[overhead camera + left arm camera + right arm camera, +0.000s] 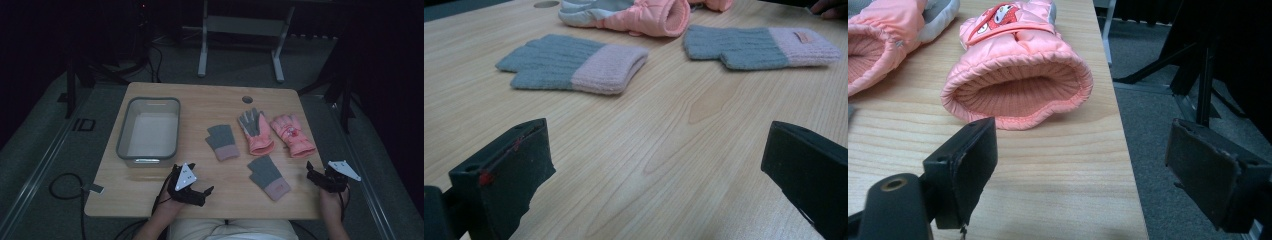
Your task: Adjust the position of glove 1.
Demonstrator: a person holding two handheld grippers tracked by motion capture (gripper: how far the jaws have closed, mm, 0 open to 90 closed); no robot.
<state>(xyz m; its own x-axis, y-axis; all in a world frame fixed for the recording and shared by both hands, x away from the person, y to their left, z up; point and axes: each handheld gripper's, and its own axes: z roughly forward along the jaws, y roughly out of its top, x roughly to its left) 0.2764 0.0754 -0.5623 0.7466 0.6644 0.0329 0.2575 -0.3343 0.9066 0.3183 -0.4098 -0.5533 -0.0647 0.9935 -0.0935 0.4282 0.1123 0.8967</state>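
Observation:
Two grey knit gloves with pink cuffs lie on the wooden table (130, 190): one mid-table (221, 142), one nearer the front (269, 176). Behind them lie two padded pink gloves, one palm-up (256, 131) and one with a cartoon patch (292, 135). My left gripper (194, 179) rests low at the front edge, open and holding nothing, facing the knit gloves (574, 67) (759, 47). My right gripper (319, 172) stands open at the table's right front corner. Its jaws (1083, 127) frame the open cuff of the patch glove (1018, 70) without touching it.
A grey plastic bin (148, 131) stands at the table's left. A round cable hole (247, 99) sits near the far edge. The table's right edge runs under my right gripper, with dark floor (1168, 75) and stand legs beyond. A white frame (240, 30) stands behind the table.

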